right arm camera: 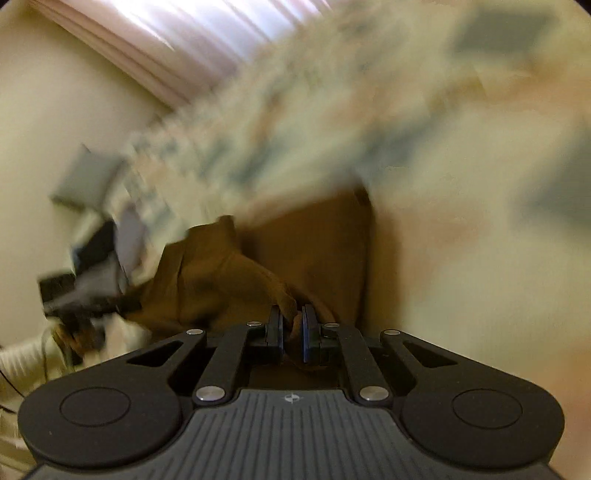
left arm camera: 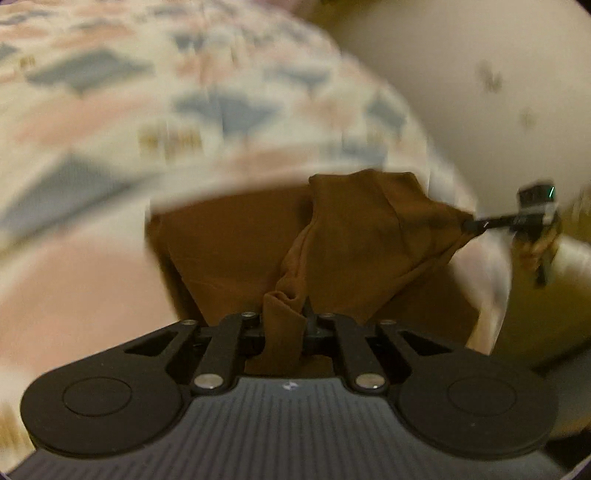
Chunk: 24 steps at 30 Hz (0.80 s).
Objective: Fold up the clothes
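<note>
A brown garment [left arm camera: 354,236] is lifted off a patterned bedspread [left arm camera: 147,110]. My left gripper [left arm camera: 284,321] is shut on a bunched edge of it, and the cloth hangs down between the fingers. In the left wrist view my right gripper [left arm camera: 471,224] pinches the garment's far corner at the right, pulling it taut. In the right wrist view the right gripper [right arm camera: 292,325] is shut on a fold of the brown garment [right arm camera: 229,273], blue pads [right arm camera: 306,332] pressing the cloth. The left gripper [right arm camera: 122,304] appears blurred at the left, holding the other end.
The bedspread [right arm camera: 424,110] has grey, pink and cream patches and fills most of both views, blurred. Its right edge drops to a pale floor [left arm camera: 498,74]. A pink curtain [right arm camera: 166,33] and a cream wall [right arm camera: 55,110] lie at the left.
</note>
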{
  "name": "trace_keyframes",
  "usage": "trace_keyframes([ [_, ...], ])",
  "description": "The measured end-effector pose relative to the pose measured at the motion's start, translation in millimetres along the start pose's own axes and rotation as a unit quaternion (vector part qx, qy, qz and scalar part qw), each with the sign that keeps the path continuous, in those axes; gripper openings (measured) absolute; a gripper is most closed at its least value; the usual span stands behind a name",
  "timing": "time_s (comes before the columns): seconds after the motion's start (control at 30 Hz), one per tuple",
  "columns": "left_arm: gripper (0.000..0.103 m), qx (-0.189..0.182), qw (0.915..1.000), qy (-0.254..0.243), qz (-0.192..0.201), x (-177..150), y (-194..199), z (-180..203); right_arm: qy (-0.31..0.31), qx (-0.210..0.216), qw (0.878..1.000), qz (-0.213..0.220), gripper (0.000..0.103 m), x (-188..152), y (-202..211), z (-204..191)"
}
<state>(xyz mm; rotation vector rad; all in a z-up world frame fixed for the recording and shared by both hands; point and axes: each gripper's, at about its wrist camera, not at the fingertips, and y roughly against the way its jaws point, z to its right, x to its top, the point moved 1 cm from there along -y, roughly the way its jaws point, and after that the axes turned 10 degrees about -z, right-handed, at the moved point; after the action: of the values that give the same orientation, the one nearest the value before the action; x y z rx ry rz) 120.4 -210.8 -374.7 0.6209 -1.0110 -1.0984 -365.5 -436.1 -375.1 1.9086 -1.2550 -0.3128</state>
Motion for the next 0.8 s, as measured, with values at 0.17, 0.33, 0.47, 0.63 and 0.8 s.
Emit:
trace_keyframes([
  [0.17,0.015,0.051,0.9986,0.013,0.000,-30,-11,12,0.002,-0.047,0.999,0.012,0.017,-42,-8,-13],
  [0.33,0.052,0.138,0.9877,-0.073,0.002,-47,2,57,0.098,-0.110,0.989,0.035,0.040,-37,4,-46],
  [0.47,0.056,0.139,0.9876,-0.065,0.035,-50,21,72,0.142,-0.101,0.984,0.028,0.043,-32,2,-55],
  [0.63,0.057,0.132,0.9874,-0.079,0.037,-18,2,63,0.185,-0.095,0.978,0.008,0.049,-14,-15,-54],
  [0.8,0.005,0.087,0.9949,-0.051,0.001,-10,-21,40,0.191,-0.036,0.979,-0.053,0.005,-1,-48,-47],
])
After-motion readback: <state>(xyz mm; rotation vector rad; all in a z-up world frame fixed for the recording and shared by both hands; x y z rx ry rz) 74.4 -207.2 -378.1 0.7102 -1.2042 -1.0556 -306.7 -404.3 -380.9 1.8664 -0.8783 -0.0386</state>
